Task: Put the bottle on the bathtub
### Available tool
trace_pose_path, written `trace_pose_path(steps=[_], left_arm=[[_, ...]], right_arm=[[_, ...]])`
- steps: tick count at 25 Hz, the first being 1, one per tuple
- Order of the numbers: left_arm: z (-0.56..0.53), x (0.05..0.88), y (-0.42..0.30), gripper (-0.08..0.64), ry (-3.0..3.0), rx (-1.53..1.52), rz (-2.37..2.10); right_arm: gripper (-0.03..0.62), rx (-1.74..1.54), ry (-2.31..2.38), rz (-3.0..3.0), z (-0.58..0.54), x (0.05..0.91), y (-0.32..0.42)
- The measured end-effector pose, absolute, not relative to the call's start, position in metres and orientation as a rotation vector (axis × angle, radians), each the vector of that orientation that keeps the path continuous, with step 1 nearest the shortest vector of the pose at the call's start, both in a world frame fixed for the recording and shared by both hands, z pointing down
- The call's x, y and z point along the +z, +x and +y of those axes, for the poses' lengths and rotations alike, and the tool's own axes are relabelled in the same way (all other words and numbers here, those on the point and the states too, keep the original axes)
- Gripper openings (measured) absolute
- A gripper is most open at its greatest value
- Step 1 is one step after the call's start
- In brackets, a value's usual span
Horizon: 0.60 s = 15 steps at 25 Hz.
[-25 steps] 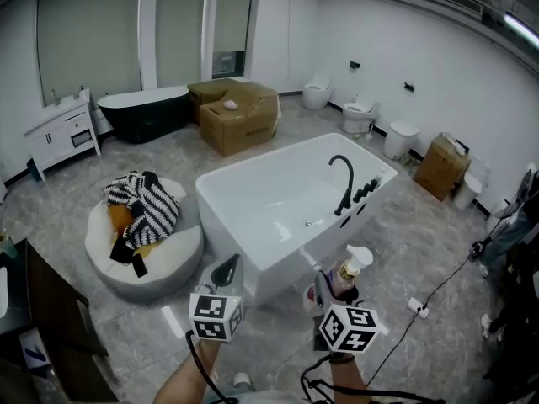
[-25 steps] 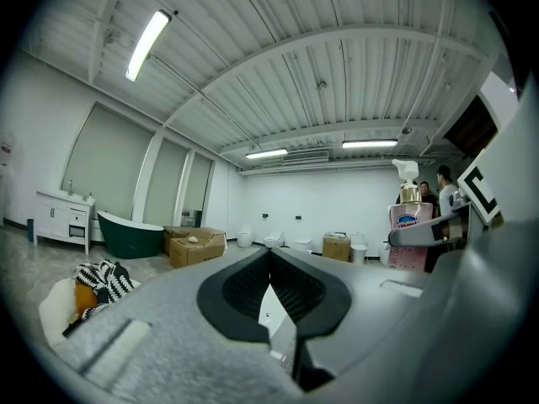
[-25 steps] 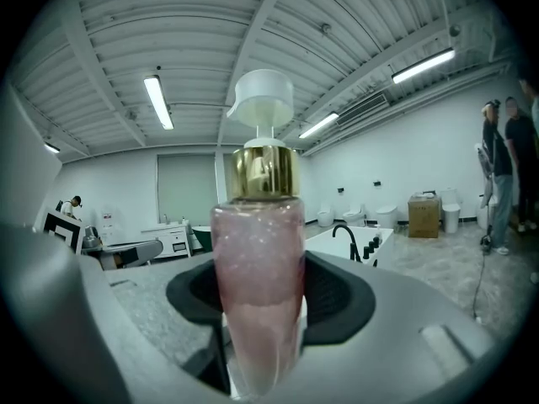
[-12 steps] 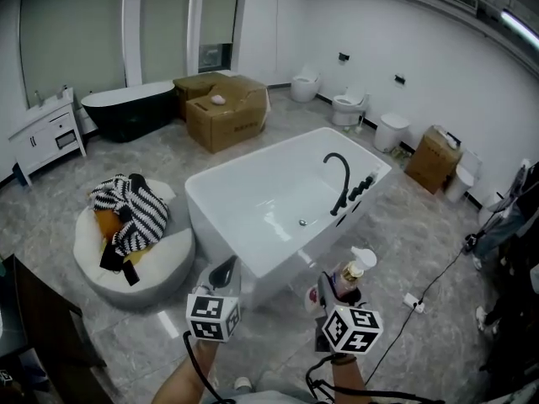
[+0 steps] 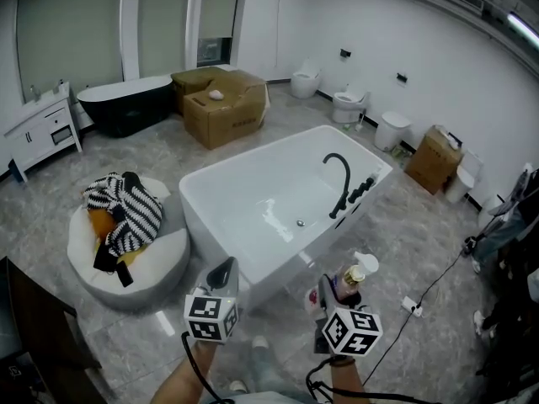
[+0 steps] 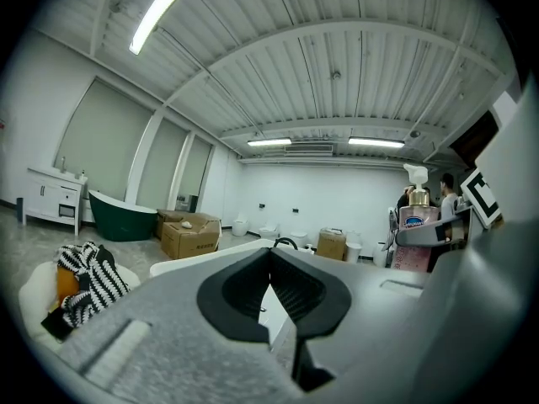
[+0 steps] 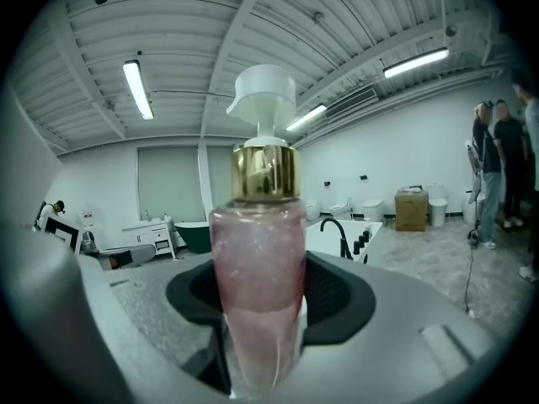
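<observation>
A pink pump bottle (image 7: pixel 256 293) with a gold collar and white pump head stands upright between the jaws of my right gripper (image 5: pixel 334 290), which is shut on it; the bottle (image 5: pixel 351 277) shows in the head view low and right of centre, and the same bottle (image 6: pixel 413 230) sits at the right of the left gripper view. The white bathtub (image 5: pixel 219 178) with a black faucet (image 5: pixel 340 183) lies just ahead on the floor. My left gripper (image 5: pixel 223 273) is shut with nothing in it, near the tub's front corner.
A round white cushion with striped cloth (image 5: pixel 122 217) lies left of the tub. Cardboard boxes (image 5: pixel 223 103), a dark tub (image 5: pixel 126 103), a white cabinet (image 5: pixel 38 137) and toilets (image 5: pixel 349 103) line the back. A cable (image 5: pixel 438 289) crosses the floor at right. People (image 7: pixel 497 167) stand at right.
The view has shifted slightly closer to the white tub, and a foot now shows at the bottom. Both grippers and the bottle keep about the same place.
</observation>
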<state>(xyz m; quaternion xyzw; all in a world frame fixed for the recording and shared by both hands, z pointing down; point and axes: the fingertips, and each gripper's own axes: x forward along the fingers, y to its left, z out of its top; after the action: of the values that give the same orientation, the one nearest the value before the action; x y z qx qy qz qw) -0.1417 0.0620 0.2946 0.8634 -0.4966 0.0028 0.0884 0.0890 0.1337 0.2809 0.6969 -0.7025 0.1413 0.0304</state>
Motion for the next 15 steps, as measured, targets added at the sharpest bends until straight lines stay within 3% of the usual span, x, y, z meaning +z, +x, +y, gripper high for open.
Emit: trace_pose_path(steps=[15], left_arm=[[-0.053,0.295,-0.062,0.008,2.647,0.093,-1.445]], right_arm=[[0.225,0.442,2.179,-2.197,0.018,0.290,0.154]])
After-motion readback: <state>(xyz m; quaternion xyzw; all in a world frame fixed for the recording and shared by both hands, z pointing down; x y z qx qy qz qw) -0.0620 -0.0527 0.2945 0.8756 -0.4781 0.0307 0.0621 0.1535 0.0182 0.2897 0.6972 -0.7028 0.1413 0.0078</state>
